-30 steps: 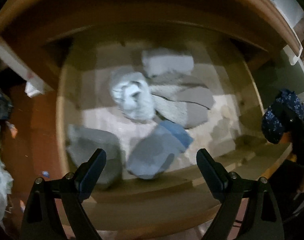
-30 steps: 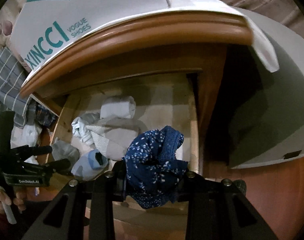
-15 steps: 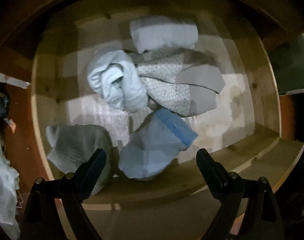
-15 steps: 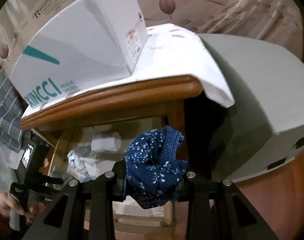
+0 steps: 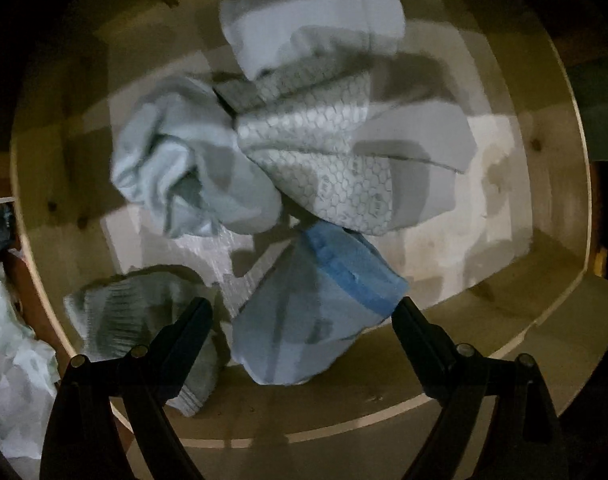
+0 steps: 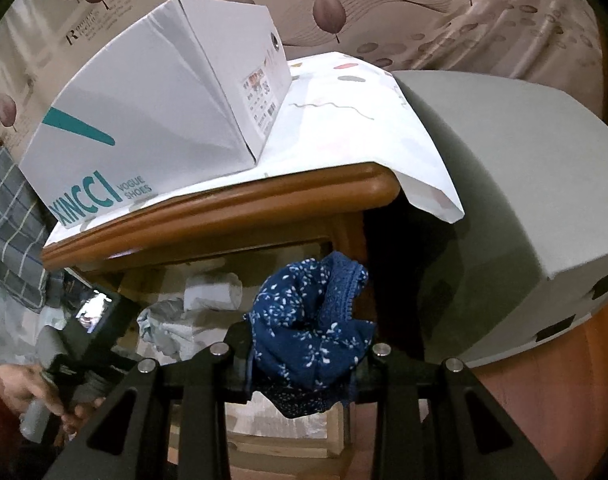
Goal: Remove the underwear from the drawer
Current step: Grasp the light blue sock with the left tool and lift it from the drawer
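My left tongs [image 5: 301, 314] hang wide apart, nothing between the pads, aimed straight down into the drawer [image 5: 552, 280]. Nearest to them is the blue-banded roll [image 5: 316, 312]: it lies just ahead of the gap, between the two tips, its long axis running from about 7 o'clock up to 1 o'clock, the banded end at the 1 o'clock side. So the tips stand roughly across its width, which I judge suits a straight descent and squeeze with little or no wrist roll. At 9 o'clock from that roll, partly under my left fingertip [image 5: 191, 320], sits a grey ribbed roll [image 5: 119, 312]; a squeeze there could catch both, I think. Farther in, at 11 o'clock, a pale crumpled pair [image 5: 191, 160]; at 12 to 1 o'clock the honeycomb-print piece [image 5: 324, 148]; farthest, a white roll [image 5: 312, 20] by the back wall.

My right tongs [image 6: 304, 344] are clenched on the navy speckled pair [image 6: 308, 320], held outside the drawer, in front of the stand [image 6: 223, 212]. The left hand is plainly the nearer one for the next pick.
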The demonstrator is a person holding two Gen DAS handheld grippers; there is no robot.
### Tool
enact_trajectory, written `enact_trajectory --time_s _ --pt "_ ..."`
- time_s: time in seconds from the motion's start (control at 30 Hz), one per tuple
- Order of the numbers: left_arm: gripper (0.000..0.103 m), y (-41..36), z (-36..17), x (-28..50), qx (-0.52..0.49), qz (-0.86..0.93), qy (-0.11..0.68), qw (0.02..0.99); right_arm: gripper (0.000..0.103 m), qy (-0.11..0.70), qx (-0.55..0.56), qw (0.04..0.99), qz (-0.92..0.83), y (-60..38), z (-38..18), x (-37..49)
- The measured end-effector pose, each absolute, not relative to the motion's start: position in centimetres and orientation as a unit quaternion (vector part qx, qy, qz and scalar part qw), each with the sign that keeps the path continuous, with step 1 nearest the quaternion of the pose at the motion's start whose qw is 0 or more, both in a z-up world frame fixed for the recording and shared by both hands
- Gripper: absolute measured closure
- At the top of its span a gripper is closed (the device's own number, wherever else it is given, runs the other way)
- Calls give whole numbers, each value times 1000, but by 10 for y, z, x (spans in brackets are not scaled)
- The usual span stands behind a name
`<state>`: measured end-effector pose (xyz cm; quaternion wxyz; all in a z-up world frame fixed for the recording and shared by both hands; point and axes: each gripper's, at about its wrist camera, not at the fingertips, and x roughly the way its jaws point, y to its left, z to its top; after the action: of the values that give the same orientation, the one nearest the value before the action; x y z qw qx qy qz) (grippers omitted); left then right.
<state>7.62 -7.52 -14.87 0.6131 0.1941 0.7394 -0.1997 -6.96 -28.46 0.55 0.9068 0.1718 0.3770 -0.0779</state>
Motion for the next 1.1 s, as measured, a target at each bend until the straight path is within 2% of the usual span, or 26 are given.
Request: enact_trajectory --time_s 0.03,0.1,0.17,0.3,0.47,0.67,1.1 --pt "16 -76 -149 76 196 -200 740 611 71 377 173 906 -79 -286 5 -70" --pt "23 -79 -153 75 210 -199 743 604 71 378 176 905 -81 -287 5 -70" --pt "40 -81 -160 74 213 -192 752 593 71 380 179 904 -79 -287 5 -69" --pt "45 -80 -162 73 203 -189 752 598 71 383 178 903 -74 -285 4 -66" --pt "57 -63 -154 70 191 -185 744 613 71 387 173 903 -69 -281 2 -65" --pt "63 -55 -137 61 182 -169 722 646 71 390 174 901 -72 -281 0 -64" --pt "64 -27 -76 29 142 -139 652 732 71 409 146 898 -67 -268 -9 -59"
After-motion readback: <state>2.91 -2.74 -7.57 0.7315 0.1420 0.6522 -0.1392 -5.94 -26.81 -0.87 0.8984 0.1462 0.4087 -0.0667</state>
